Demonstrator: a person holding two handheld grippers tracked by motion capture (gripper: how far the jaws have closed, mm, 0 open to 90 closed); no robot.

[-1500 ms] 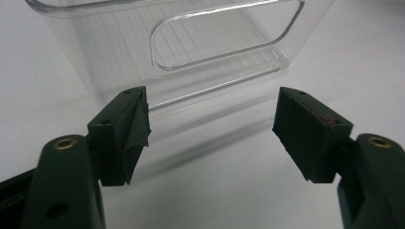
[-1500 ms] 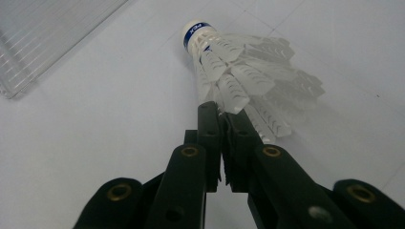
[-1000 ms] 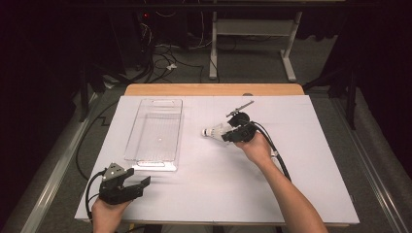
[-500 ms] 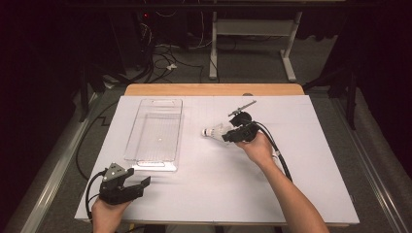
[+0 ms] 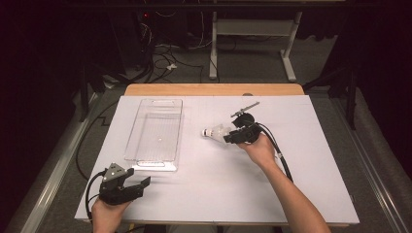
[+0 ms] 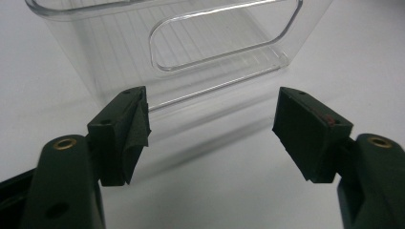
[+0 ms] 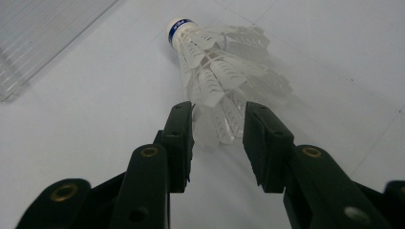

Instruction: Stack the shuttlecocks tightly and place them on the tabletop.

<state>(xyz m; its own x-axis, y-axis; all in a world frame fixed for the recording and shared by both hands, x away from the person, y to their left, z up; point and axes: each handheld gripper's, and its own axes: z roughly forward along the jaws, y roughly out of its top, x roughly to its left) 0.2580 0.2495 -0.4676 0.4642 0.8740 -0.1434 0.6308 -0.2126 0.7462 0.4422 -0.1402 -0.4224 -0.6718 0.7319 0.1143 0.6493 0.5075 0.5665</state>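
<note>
A white feather shuttlecock (image 5: 214, 131) with a blue band on its cork lies on its side on the white table cover, cork pointing left toward the tray. My right gripper (image 5: 228, 137) reaches it from the right. In the right gripper view the tail of the shuttlecock's (image 7: 210, 71) feather skirt sits between the jaws of the right gripper (image 7: 218, 125), which have just been opening and stand open around it. My left gripper (image 5: 140, 177) rests at the front left, open and holding nothing. Its jaws (image 6: 210, 129) face the near end of the clear tray (image 6: 215, 52).
The clear plastic tray (image 5: 154, 162) lies lengthwise left of centre, with nothing in it; its corner (image 7: 38, 38) appears in the right gripper view. A white sheet (image 5: 311, 170) covers the table, with a wooden edge (image 5: 214, 89) at the back. Cables trail from both grippers.
</note>
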